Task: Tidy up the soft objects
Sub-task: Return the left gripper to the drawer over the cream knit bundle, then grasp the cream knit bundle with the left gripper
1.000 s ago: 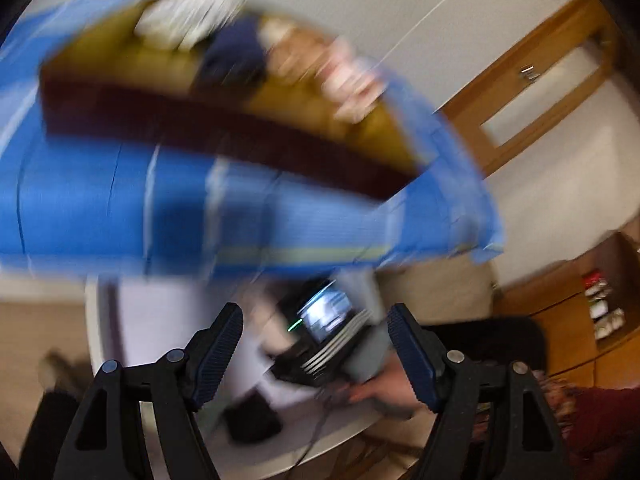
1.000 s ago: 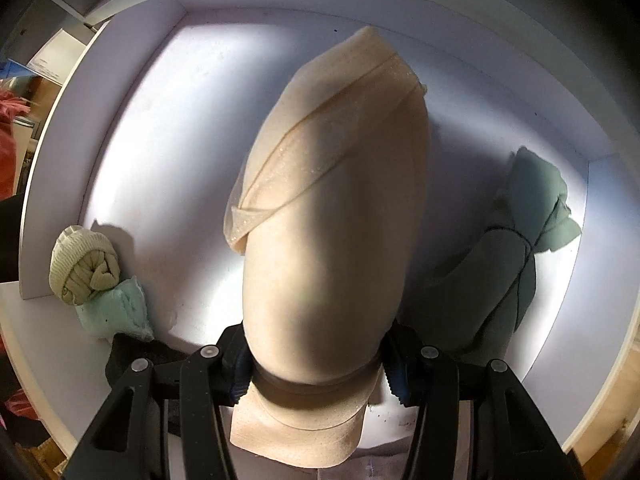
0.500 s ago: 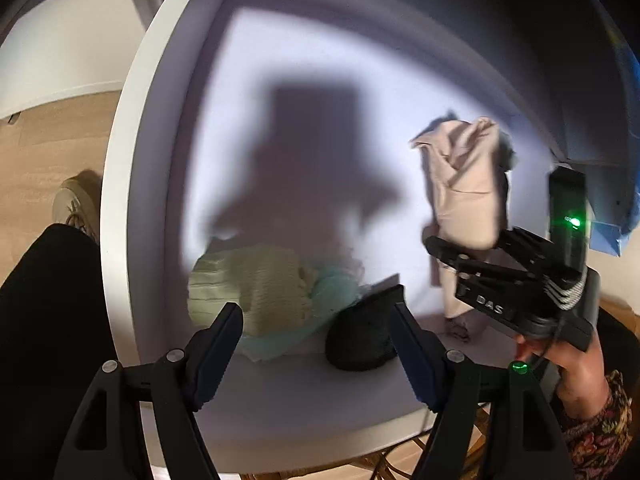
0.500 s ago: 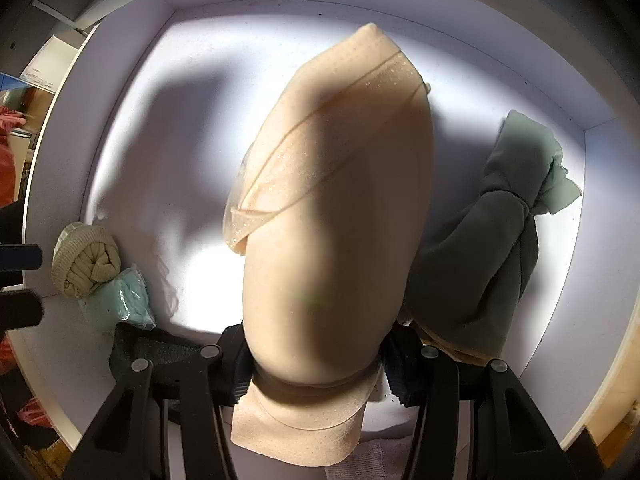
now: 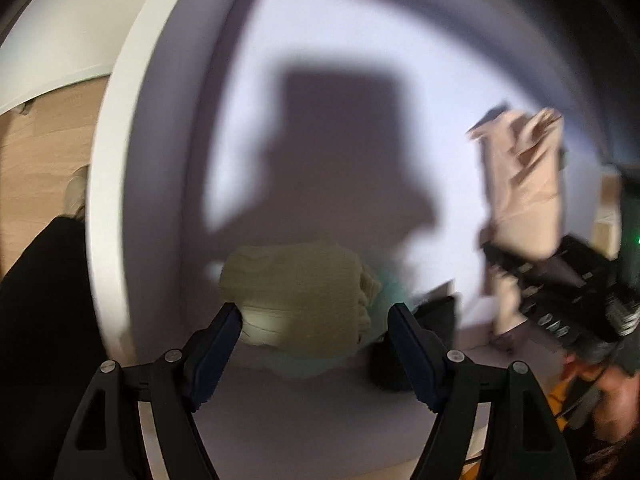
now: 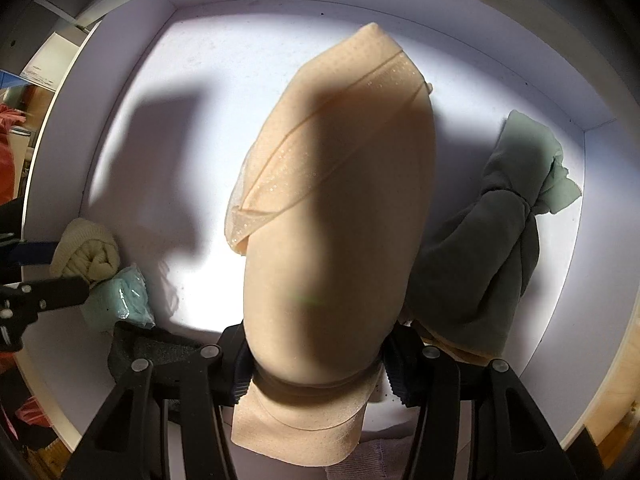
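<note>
Peach-beige stretch fabric, rolled into a thick bundle point(image 6: 336, 216), is standing clamped between the jaws of the right gripper point(image 6: 316, 364), which is pointing straight down into a white, walled drawer-like compartment point(image 6: 224, 32). The pads are pressing the roll near its banded lower end, apparently so the bundle stays upright and compact while a spot is chosen on the bare floor in the middle.

Against the right wall a grey-green knotted cloth bundle point(image 6: 492, 248) is lying tucked into the corner, touching the peach roll's side. At the left wall a cream knitted roll point(image 5: 304, 296) is resting on a pale mint-green soft item point(image 6: 124, 300), with a black soft piece point(image 5: 416, 344) just beside them toward the near edge.

The left gripper point(image 5: 316, 340) is hanging over the cream knit with its jaws apart and nothing between the pads, seemingly lining up to take that roll; the view here is blurred. A person's hand point(image 5: 612, 396) is showing at the lower right of that view.

Open room is lying mostly across the lit centre and back of the compartment. The side walls are crowding both stacks, so any move near them likely calls for a steep approach from above. The peach roll could slump once let go.
</note>
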Demonstrator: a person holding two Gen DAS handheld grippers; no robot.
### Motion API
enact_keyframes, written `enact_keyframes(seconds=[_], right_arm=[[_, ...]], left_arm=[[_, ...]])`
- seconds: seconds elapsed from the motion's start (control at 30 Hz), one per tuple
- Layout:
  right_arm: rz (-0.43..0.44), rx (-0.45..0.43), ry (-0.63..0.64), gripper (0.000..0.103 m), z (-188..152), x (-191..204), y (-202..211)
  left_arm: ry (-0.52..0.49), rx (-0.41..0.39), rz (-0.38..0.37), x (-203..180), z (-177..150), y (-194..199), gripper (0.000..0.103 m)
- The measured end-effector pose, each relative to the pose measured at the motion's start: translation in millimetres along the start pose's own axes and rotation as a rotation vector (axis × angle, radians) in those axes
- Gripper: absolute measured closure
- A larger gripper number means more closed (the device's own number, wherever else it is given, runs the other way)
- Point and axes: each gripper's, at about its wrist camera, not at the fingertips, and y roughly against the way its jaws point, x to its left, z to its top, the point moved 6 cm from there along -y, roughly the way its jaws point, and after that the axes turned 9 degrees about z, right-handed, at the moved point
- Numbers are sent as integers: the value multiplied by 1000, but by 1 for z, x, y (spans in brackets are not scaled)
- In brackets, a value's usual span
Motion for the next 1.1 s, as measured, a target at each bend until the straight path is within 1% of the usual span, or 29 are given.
enact_keyframes(seconds=[0.03, 0.07, 0.1, 0.17, 0.23, 0.3, 0.37, 0.43, 0.47, 0.5, 0.63, 0.73, 0.9, 1.0, 1.1], right_arm=[[1, 0, 0, 48, 2, -5, -1], [2, 0, 0, 48, 2, -5, -2], [2, 0, 0, 48, 2, -6, -2], [1, -1, 1, 48, 2, -6, -2], [2, -2, 1, 48, 2, -6, -2], [1, -3, 1, 47, 2, -6, -2], [0, -3, 3, 47, 3, -6, -2], [-2, -4, 4, 47, 3, -6, -2], [-3, -5, 5, 47, 3, -6, -2], [-5, -5, 6, 47, 3, -6, -1], [-6, -6, 10, 47, 4, -4, 2], [-4, -7, 8, 47, 1, -3, 0], [-6, -9, 9, 47, -2, -1, -4], [-11, -11, 10, 47, -3, 0, -4], [-17, -12, 12, 47, -5, 2, -5]], left_arm=[[-4, -33, -57, -6, 4, 7, 27], [-12, -57, -91, -11, 7, 12, 27], [-25, -81, -107, -16, 8, 17, 27], [-54, -120, -75, -21, 10, 22, 27], [-62, -118, -34, -21, 9, 19, 27], [-44, -113, -18, -18, 11, 16, 26], [-12, -120, -44, -16, 11, 11, 26], [22, -122, -96, -16, 12, 11, 25], [23, -119, -103, -17, 13, 10, 22], [11, -121, -94, -19, 14, 9, 20], [-115, -156, 38, -42, 15, 8, 20], [-159, -164, 97, -48, 13, 4, 20], [-167, -179, 145, -41, 16, -1, 20], [-160, -189, 148, -42, 19, -3, 20], [-168, -192, 150, -43, 20, -4, 23]])
